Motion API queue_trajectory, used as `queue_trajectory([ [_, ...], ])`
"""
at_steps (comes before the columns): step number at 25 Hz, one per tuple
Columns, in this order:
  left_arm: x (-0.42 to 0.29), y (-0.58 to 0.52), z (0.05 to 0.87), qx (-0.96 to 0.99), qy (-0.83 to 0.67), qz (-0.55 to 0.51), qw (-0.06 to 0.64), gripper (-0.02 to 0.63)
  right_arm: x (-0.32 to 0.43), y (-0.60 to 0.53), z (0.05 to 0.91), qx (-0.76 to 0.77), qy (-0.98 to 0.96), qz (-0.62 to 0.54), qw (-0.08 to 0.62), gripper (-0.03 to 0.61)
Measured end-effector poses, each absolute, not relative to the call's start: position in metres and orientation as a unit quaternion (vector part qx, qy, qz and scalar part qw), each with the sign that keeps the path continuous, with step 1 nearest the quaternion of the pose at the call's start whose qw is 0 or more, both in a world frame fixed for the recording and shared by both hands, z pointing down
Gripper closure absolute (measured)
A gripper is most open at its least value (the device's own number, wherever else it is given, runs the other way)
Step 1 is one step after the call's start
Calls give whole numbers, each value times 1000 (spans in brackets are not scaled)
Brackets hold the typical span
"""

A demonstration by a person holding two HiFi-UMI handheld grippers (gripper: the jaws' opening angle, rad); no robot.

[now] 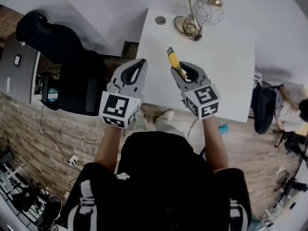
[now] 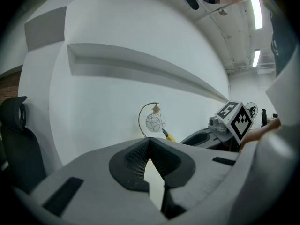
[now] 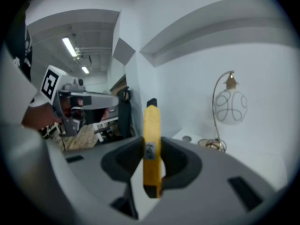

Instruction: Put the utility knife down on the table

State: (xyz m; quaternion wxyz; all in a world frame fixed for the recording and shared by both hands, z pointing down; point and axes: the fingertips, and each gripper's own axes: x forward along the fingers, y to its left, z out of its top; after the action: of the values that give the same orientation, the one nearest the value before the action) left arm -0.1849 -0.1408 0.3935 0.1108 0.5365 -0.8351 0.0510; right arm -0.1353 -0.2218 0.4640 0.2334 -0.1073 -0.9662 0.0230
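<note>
There are two grippers and one utility knife (image 1: 173, 61). My right gripper (image 1: 184, 71) has its jaws clamped on the knife's yellow body, while my left gripper (image 1: 140, 63) has its jaws closed tip to tip with nothing between them. The knife is held over the near part of the single white table (image 1: 226, 57). Its long axis runs along my right jaws, black tip pointing away from me toward the one globe lamp (image 1: 199, 13) at the far edge. One black chair (image 1: 62, 47) stands left of the table on a wood-patterned floor (image 1: 29, 124), and the walls are white.

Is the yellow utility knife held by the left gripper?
No, the utility knife sits clamped in the right gripper, while the left gripper is shut on nothing.
</note>
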Motion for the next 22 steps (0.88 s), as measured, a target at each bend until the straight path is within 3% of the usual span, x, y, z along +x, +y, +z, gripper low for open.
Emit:
queue_trajectory([
  [16, -196, -118, 427, 531, -833, 52, 144, 595, -137, -174, 570, -180, -916, 44, 355, 442],
  [22, -201, -101, 444, 511, -842, 50, 164, 595, -126, -160, 613, -219, -878, 2, 426, 442],
])
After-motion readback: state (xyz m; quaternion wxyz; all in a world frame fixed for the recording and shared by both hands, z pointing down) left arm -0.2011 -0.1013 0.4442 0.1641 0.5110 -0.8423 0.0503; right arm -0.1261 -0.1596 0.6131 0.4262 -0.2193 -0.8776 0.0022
